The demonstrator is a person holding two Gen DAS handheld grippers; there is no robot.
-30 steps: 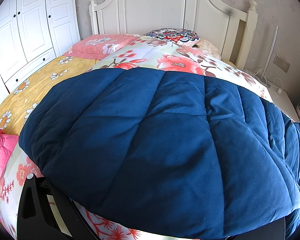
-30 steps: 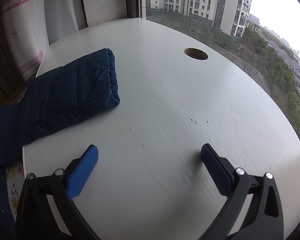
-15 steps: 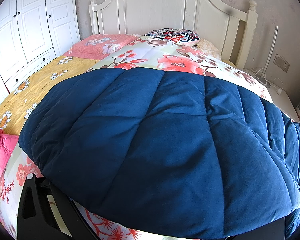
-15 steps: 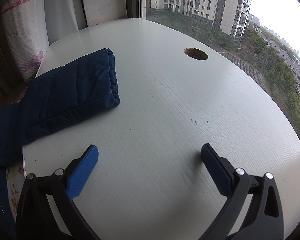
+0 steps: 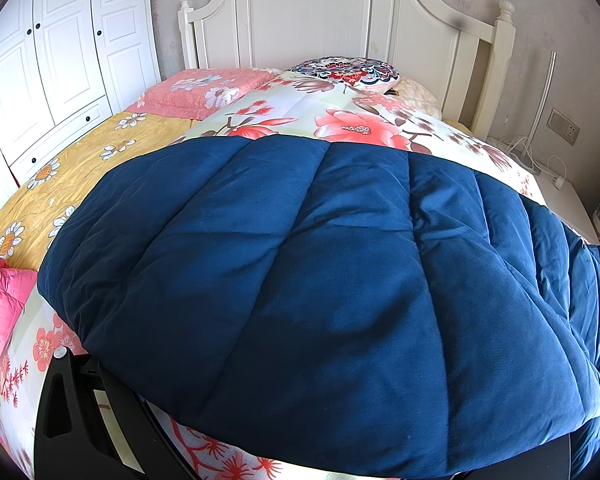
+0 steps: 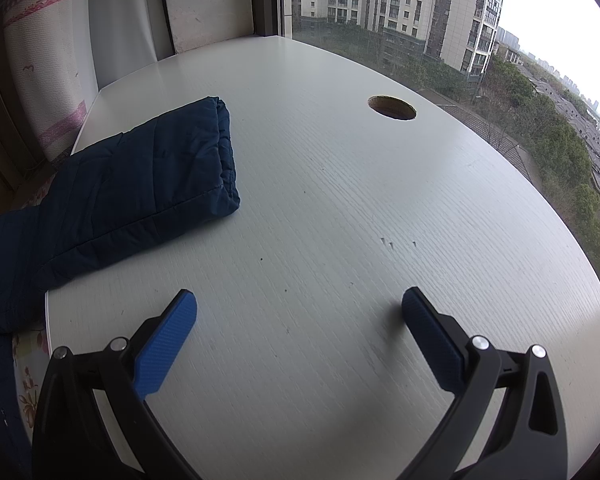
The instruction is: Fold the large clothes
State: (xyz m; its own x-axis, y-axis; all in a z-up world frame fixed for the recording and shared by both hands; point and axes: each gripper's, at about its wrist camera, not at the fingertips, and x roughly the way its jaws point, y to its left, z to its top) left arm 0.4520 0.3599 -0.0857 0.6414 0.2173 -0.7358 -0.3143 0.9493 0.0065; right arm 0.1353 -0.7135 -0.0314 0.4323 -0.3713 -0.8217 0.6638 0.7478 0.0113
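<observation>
Across the centre of the left view, my navy coat (image 5: 320, 280) lies spread flat on the bed (image 5: 60, 184), unfolded, hiding the left gripper (image 5: 100, 412) so I cannot tell its state. At middle left of the right view one sleeve (image 6: 132, 192) rests on the desk (image 6: 360, 220); my right gripper (image 6: 300, 312) hangs wide apart, empty, so I judge all folding remains.

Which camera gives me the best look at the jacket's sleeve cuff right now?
The right wrist view: the sleeve cuff lies in plain sight on the white desk, ahead of the open right gripper. The left wrist view shows only the navy jacket body spread on the bed; no cuff there.
</observation>
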